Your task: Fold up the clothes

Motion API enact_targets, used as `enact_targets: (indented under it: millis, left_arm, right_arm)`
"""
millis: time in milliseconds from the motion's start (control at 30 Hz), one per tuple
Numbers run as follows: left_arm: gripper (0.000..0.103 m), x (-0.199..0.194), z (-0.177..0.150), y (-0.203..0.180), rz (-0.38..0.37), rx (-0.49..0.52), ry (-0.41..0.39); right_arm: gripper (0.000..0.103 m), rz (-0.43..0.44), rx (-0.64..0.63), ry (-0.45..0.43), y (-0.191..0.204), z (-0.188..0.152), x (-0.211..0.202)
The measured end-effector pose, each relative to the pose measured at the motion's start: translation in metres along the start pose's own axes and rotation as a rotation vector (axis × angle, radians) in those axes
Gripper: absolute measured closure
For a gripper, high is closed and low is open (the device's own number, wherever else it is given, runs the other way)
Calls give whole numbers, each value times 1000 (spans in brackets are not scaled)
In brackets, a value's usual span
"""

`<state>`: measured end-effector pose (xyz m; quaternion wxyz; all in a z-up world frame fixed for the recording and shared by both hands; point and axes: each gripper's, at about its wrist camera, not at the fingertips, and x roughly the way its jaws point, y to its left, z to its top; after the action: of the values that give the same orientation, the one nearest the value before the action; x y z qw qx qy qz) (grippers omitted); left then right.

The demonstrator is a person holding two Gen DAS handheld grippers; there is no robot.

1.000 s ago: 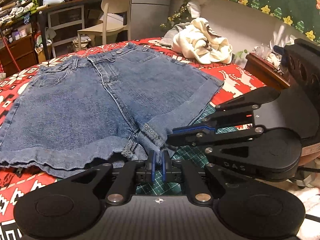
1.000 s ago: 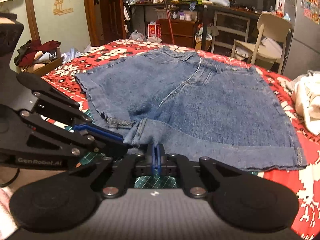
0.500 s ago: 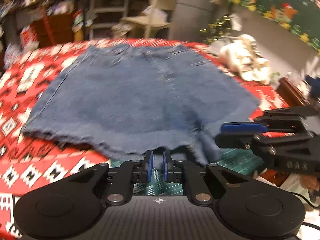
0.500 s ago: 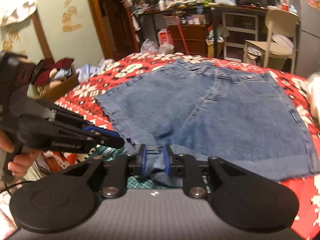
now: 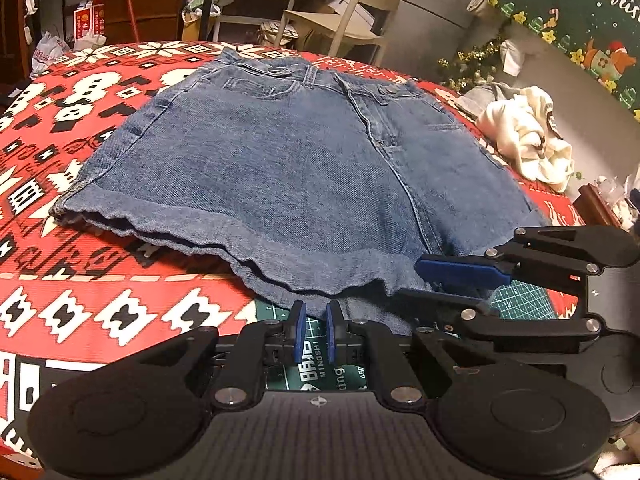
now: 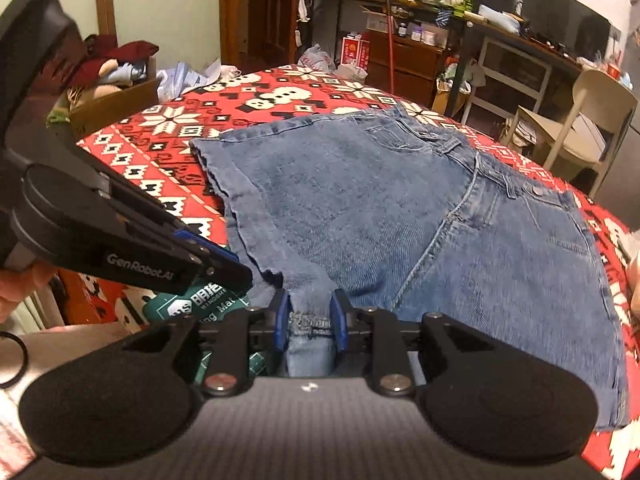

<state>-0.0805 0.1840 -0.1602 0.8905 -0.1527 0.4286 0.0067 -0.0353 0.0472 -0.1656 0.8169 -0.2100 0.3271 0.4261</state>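
Since a second ago, your right gripper (image 6: 308,322) has spread its fingers from nearly shut to a moderate gap, with the crotch hem of the denim shorts (image 5: 288,168) bunched between the blue pads; whether they press the cloth, you cannot tell. Your left gripper (image 5: 316,332) has also parted slightly and has hold of nothing, just short of the shorts' near hem, over the green cutting mat (image 5: 320,372). The shorts lie flat, front up, on the red patterned tablecloth (image 5: 80,300), waistband on their far side, cuffed leg hems wavy and nearest you. A cream garment (image 5: 528,140) is heaped beyond the shorts' right edge.
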Motion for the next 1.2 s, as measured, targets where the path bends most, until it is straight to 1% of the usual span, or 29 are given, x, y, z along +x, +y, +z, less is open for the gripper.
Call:
enact_targets:
  millis: [33,133,267,367,533,633,667,700,767,800,933,967,1000,1067,1133,1200]
  left_arm:
    - [94,0,0,2,-2,-4,-1]
    - [94,-2,-1,5,-2,-14,-7]
    - [94,-7,-2,14,-6,-44,-24]
    - [94,-12,-2,25,-2,-84,-35]
    - [94,-23,3,47,52,-124,-73]
    - [94,-26,7,63,88,-153,-100]
    - [94,-27,9,69,96,-170,-111]
    - [88,-28,12,77,92,-198,-122]
    - [82,-28,16,94,76,-265,-144]
    - [80,-28,18,102,65,-304,-155]
    - [79,-25,21,128,-5,-453,-171]
    - [73,-23,21,133,-14,-485,-175]
    - [70,-21,21,138,-16,-511,-178]
    - [70,-18,21,146,-15,-562,-184]
    - [70,-16,22,152,-35,-602,-196]
    - [76,-15,24,155,-40,-623,-204]
  right_arm:
    - [93,1,-8,5,1,0,1]
    - [98,13,-10,4,3,-1,-1]
    - [99,46,2,12,2,-3,-5]
    - [99,61,17,34,-1,-5,-1]
    - [97,61,14,37,-5,-4,-3]
    - [92,54,8,17,-4,-1,-7]
    - [91,51,2,10,-3,0,-8]
    - [90,52,-1,6,-2,1,-8]
    - [87,55,-3,-1,0,3,-8]
    - [86,59,4,-3,0,4,-8]
    - [85,71,45,-12,-5,7,-9]
    - [84,73,56,-13,-7,8,-9]
    - [83,73,66,-14,-8,9,-8]
    - [83,73,86,-13,-12,10,-8]
    - [83,78,108,-15,-17,11,-7]
    - [82,90,129,-14,-20,12,-5]
